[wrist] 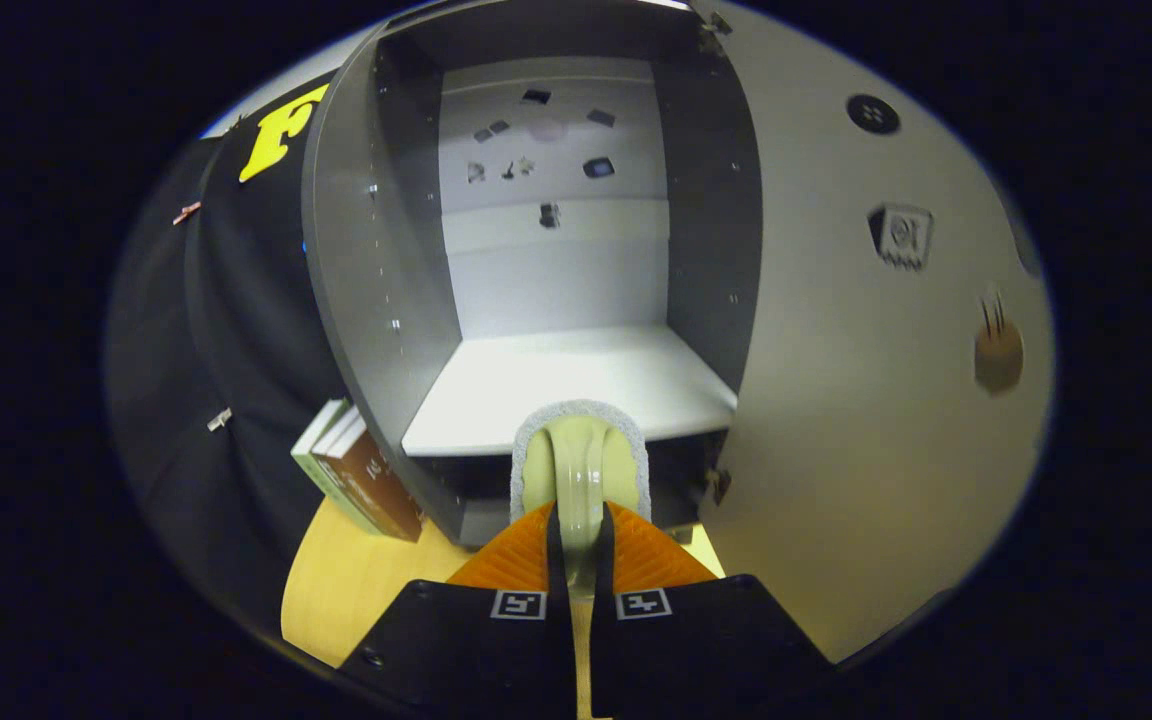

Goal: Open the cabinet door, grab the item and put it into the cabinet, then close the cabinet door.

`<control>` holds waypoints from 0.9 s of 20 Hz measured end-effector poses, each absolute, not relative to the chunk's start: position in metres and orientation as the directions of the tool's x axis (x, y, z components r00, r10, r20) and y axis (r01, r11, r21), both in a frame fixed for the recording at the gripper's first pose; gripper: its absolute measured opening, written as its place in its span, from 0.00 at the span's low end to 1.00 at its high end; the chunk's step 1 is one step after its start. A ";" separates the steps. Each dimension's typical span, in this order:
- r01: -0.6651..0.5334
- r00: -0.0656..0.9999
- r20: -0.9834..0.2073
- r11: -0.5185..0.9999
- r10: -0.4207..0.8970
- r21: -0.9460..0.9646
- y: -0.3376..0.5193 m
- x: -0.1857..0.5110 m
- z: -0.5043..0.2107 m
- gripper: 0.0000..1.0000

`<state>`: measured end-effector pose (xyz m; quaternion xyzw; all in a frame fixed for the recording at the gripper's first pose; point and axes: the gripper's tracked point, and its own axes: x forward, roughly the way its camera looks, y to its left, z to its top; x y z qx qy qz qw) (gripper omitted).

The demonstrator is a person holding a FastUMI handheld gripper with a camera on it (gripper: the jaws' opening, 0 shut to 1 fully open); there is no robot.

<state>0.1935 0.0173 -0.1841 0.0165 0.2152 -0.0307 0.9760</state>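
Sponge [581,455] sits clamped in my tongs [581,545], both orange fingers [511,565] pressing its sides, pale green face toward me, grey scrub layer wrapping the far edge. It's level with the shelf [576,385] lip, just short of it. Cabinet [366,290] stands open, door [866,400] swung out to the right. Plan: push straight in, stay centred between the side walls, go well past the lip, lower until it touches the shelf, then let go. Keep clear of the books [356,480] near left.

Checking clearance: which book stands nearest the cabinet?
The brown book, beside the cabinet; the green book is beyond it. Jaws shut on the scrubber.
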 end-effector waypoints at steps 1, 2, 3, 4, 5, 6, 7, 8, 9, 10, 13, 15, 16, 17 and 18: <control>0.058 0.913 -0.405 0.998 -0.050 0.009 0.020 0.205 -0.172 0.10; 0.049 0.917 -0.396 0.999 -0.045 -0.001 0.024 0.222 -0.162 0.10; 0.039 0.919 -0.393 0.999 -0.040 -0.008 0.027 0.236 -0.156 0.10; 0.031 0.920 -0.391 0.999 -0.035 -0.015 0.029 0.251 -0.155 0.10; 0.026 0.920 -0.391 0.999 -0.033 -0.022 0.032 0.263 -0.154 0.10; 0.026 0.921 -0.388 0.999 -0.035 -0.028 0.031 0.278 -0.154 0.10; 0.029 0.924 -0.380 0.999 -0.039 -0.032 0.030 0.293 -0.154 0.10; 0.037 0.930 -0.366 0.999 -0.044 -0.026 0.030 0.310 -0.156 0.10; 0.045 0.936 -0.350 0.999 -0.046 -0.009 0.030 0.325 -0.157 0.10; 0.052 0.935 -0.352 0.999 -0.047 0.007 0.028 0.336 -0.165 0.10; 0.068 0.922 -0.383 0.997 -0.048 0.040 0.021 0.367 -0.190 0.10; 0.067 0.917 -0.397 0.997 -0.046 0.041 0.021 0.381 -0.205 0.10; 0.058 0.916 -0.400 0.997 -0.036 0.041 0.023 0.385 -0.209 0.10; 0.043 0.930 -0.367 0.998 -0.023 0.046 0.025 0.393 -0.207 0.14; 0.036 0.937 -0.349 0.998 -0.018 0.045 0.026 0.395 -0.205 0.13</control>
